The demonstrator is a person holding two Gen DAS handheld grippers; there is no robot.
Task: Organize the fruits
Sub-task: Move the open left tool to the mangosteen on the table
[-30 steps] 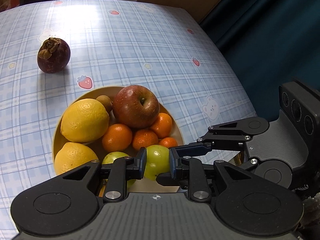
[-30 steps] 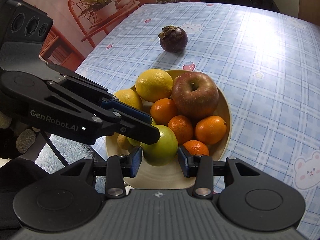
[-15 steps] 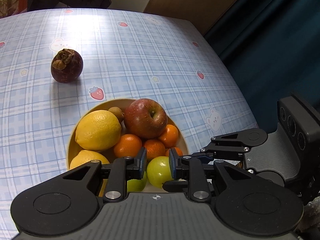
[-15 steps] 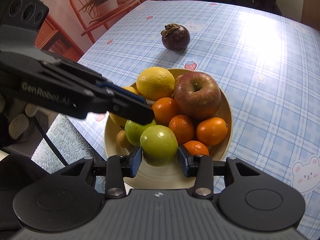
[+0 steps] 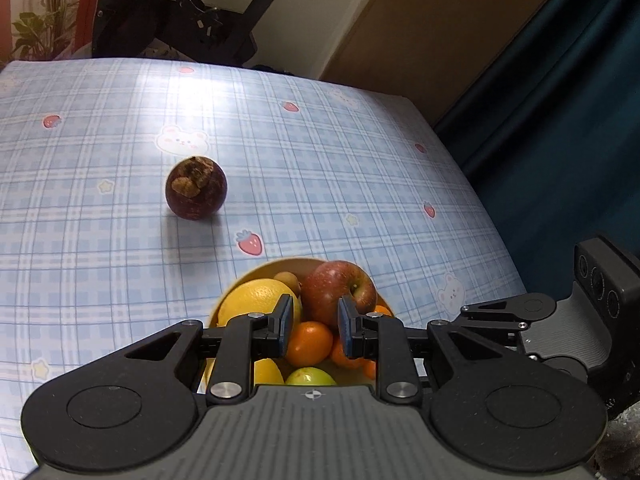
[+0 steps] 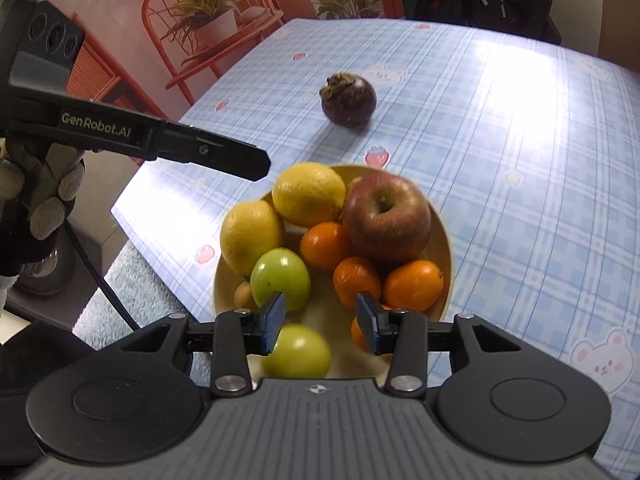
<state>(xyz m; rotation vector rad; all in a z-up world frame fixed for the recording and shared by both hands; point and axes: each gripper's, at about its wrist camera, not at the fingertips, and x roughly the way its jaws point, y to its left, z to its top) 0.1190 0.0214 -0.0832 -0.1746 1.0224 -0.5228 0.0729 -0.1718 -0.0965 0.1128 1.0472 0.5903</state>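
Between the pads of the right tool (image 6: 320, 322) we are gripping nothing. Its jaws are standing partly apart, and a green fruit (image 6: 298, 352), blurred, is lying just below them at the near side of the bowl (image 6: 444, 240), touched by neither pad as far as we can tell. The left tool (image 5: 316, 322) is hovering above the bowl with its jaws drawn in to a narrow gap and nothing in it.

Moving outward, we are finding the bowl nearly full. A second green fruit (image 6: 281, 278), two lemons (image 6: 308, 194), a red apple (image 6: 386, 220) and several oranges (image 6: 414, 286) are crowding together inside it, with a small brown fruit (image 6: 244, 294) tucked at the rim.

Beyond the bowl, one mangosteen (image 6: 349, 98) is sitting alone on the bench (image 6: 520, 160), well apart from the rest, just past a strawberry print on the cloth.

We are judging the task as mostly done: nearly every fruit is in the bowl, and the mangosteen looks like the last piece waiting to be gathered. The left tool is pointing roughly its way and looks the better placed for it, though its jaws would need opening first.
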